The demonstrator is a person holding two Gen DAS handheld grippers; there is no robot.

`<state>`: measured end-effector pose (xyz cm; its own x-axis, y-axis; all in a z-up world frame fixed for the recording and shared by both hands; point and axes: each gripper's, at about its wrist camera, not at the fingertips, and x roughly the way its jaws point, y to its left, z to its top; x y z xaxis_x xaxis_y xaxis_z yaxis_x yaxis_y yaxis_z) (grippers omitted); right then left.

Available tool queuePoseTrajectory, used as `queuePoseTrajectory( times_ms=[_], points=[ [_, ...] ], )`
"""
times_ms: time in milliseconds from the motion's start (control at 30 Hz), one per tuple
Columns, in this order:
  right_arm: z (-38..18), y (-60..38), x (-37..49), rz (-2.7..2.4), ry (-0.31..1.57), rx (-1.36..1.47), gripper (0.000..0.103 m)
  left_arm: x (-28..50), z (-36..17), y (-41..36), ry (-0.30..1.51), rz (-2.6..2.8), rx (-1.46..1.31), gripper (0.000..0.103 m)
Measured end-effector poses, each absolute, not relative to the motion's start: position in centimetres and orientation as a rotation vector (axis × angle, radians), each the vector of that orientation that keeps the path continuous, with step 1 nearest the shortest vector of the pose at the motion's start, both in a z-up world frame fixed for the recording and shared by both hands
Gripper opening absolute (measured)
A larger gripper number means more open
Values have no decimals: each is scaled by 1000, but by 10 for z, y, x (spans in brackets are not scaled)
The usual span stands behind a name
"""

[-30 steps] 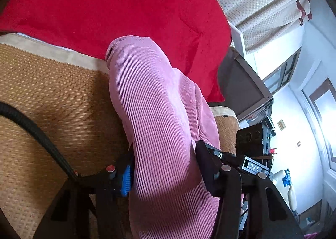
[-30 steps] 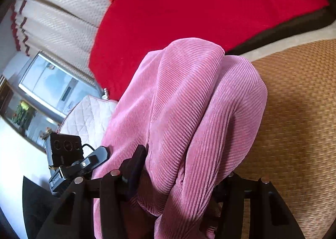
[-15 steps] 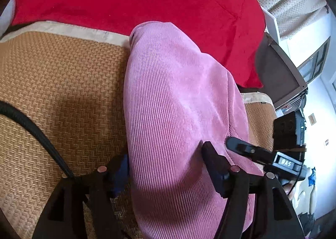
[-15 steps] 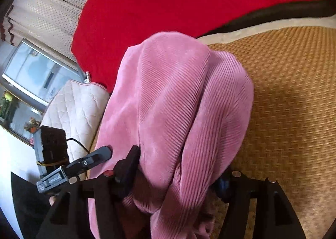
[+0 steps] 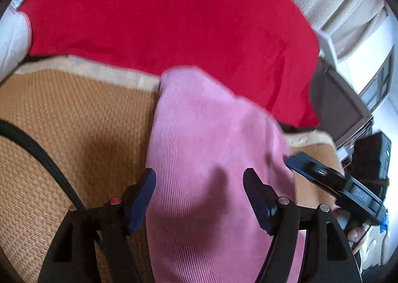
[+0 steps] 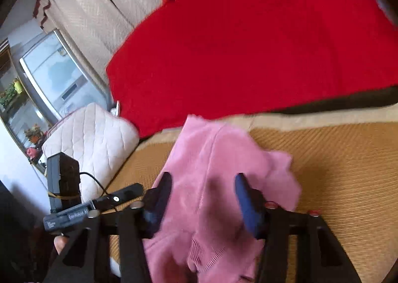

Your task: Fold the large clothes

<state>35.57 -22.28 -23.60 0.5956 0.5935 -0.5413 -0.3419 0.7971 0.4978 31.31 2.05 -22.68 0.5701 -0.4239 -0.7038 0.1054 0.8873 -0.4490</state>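
A pink corduroy garment (image 5: 204,133) lies folded in a long bundle on the woven straw mat (image 5: 74,113). My left gripper (image 5: 199,183) stands over its near part. Its jaws are opening, the cloth runs between them, and the pads do not press on it. In the right wrist view the garment (image 6: 219,148) lies flatter, with a ribbed cuff near the bottom. My right gripper (image 6: 202,188) hovers above it. Its jaws are closing with cloth between them, but the pads stay clear of it. The picture is blurred.
A red blanket (image 5: 174,21) covers the area behind the mat (image 6: 335,158). A white quilted cushion (image 6: 94,133) sits at the left in the right wrist view. A black cable (image 5: 37,153) crosses the mat. Curtains and a window lie beyond.
The raised pink bundle has come down and now lies lower and flatter on the mat. Both grippers have let go of it, and the right one has drawn back and up.
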Motion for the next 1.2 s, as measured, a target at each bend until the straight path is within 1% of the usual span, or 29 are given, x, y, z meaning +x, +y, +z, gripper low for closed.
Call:
queuePoseTrajectory(
  times_ms=[33,100,133,200,267,333,467,533,600,667,733,767,833,933,1000,1067,1133,1200],
  points=[
    [-247,-219,363,540,794,362,50,316,-232,17,943,-307,-359,73],
    [-276,-214,378,480,900,344,40,321,-248,6,1002,-279,-282,74],
    [-289,-213,385,456,947,335,40,319,-252,10,1008,-287,-278,75],
    [-292,-217,379,445,939,326,40,317,-249,18,1004,-295,-310,75],
    [-278,-220,365,450,894,300,40,308,-239,27,987,-299,-334,75],
    [-263,-233,339,475,846,290,43,291,-226,34,940,-286,-333,75],
    [-234,-219,289,547,767,200,42,241,-199,37,838,-261,-238,75],
    [-233,-212,263,572,762,161,42,223,-199,35,813,-200,-176,79],
    [-244,-205,251,555,802,110,41,212,-211,28,839,-158,-99,79],
    [-272,-196,249,496,889,56,41,217,-232,14,914,-148,-14,80],
    [-300,-195,258,447,985,70,41,224,-246,12,938,-125,-1,81],
    [-299,-196,256,445,979,66,41,224,-242,15,939,-111,-19,81],
    [-284,-195,251,444,955,51,41,217,-225,22,919,-103,-46,80],
    [-252,-204,229,392,910,36,43,196,-195,24,836,-67,-43,80],
    [-232,-208,218,353,873,1,50,171,-167,21,757,-27,-11,81],
    [-207,-214,194,305,810,-20,57,153,-143,15,697,15,33,85],
    [-178,-219,166,251,734,-46,58,128,-117,10,624,44,65,87],
    [-156,-215,147,219,682,-71,65,101,-93,8,545,53,72,92]
  ],
)
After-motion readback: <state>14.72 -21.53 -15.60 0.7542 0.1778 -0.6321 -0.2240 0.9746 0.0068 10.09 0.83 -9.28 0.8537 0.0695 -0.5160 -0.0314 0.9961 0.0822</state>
